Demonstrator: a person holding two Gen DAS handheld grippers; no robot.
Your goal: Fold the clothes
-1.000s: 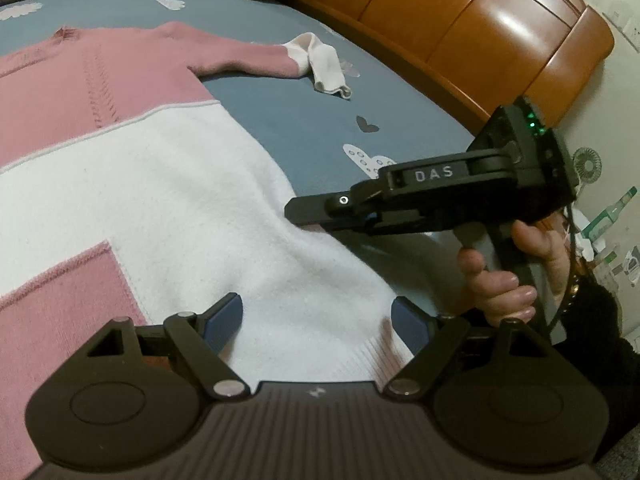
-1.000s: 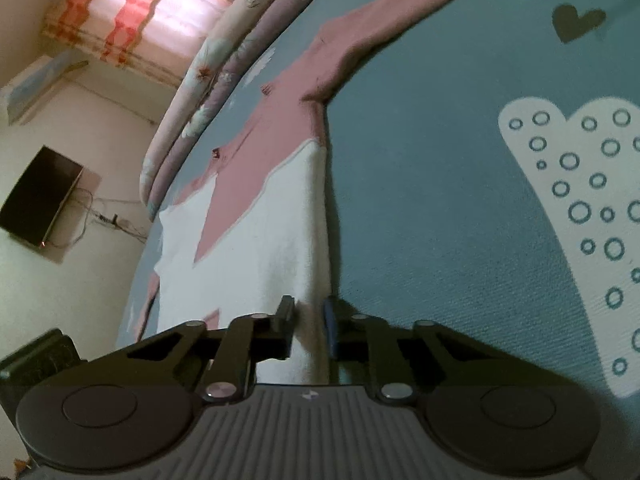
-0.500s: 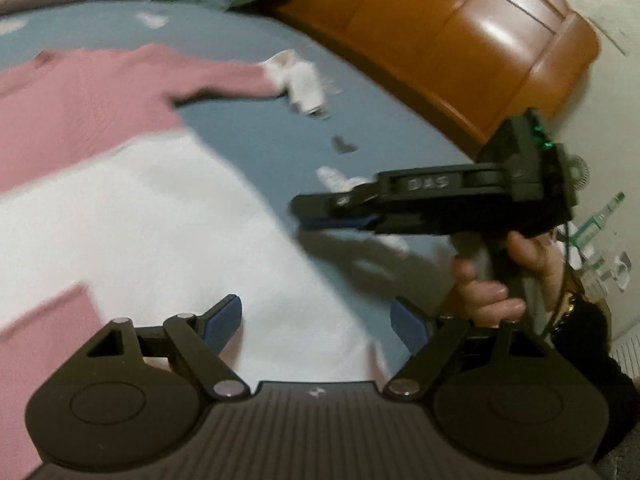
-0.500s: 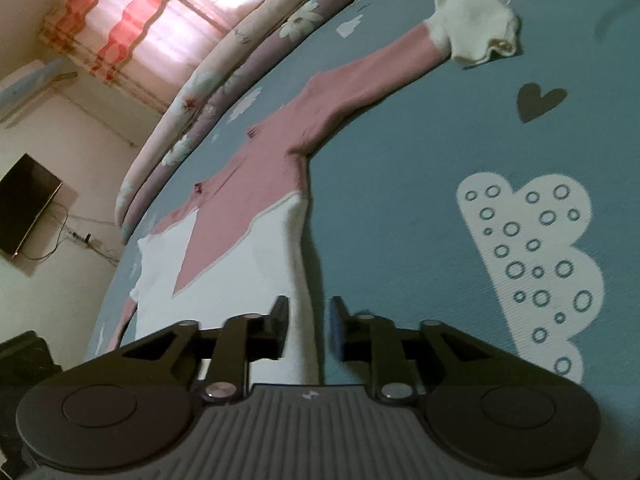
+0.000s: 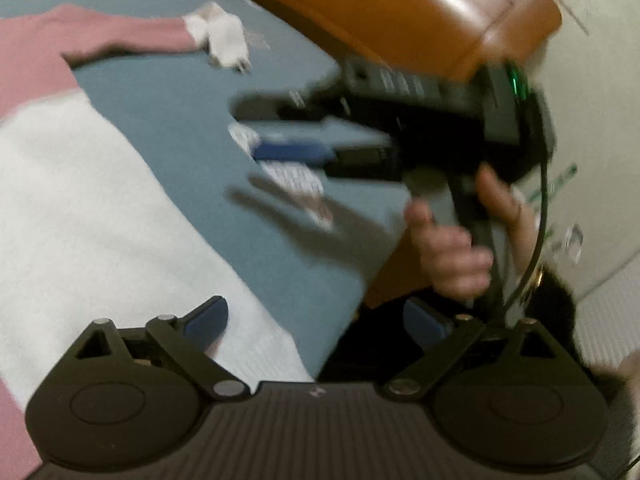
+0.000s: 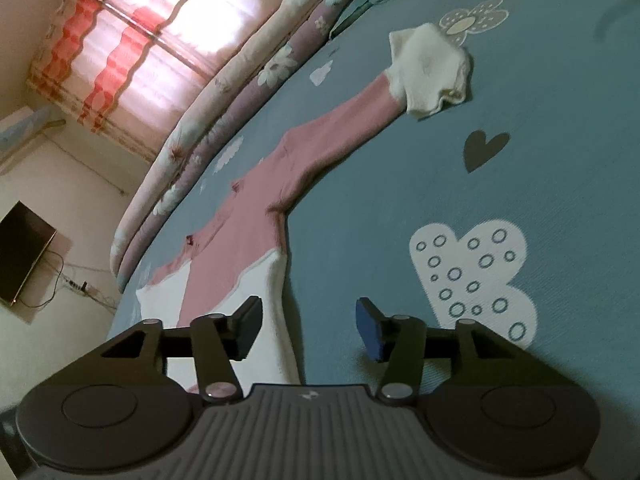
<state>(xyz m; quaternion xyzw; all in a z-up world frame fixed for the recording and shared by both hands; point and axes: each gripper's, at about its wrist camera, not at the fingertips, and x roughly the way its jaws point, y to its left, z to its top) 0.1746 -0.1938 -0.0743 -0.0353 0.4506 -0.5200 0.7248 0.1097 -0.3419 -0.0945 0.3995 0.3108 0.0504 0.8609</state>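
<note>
Blue-grey patterned bedsheet [image 6: 540,184] covers bed; orange wooden headboard [image 5: 420,8] upper right of left view; red-striped window blind [image 6: 132,36] upper left of right view. Pink-and-white knitted sweater [image 6: 240,240] spread flat, white cuff [image 6: 430,68] upper right. Left tongs [image 5: 316,322] wide apart, empty, above sweater's white hem. Right tongs [image 6: 308,326] just been opening, nothing between, sweater edge below.

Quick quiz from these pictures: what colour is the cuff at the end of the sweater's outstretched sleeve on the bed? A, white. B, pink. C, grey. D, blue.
A: the sleeve is pink along its length, but the cuff at its end is white, lying crumpled on the blue bedsheet.
</note>
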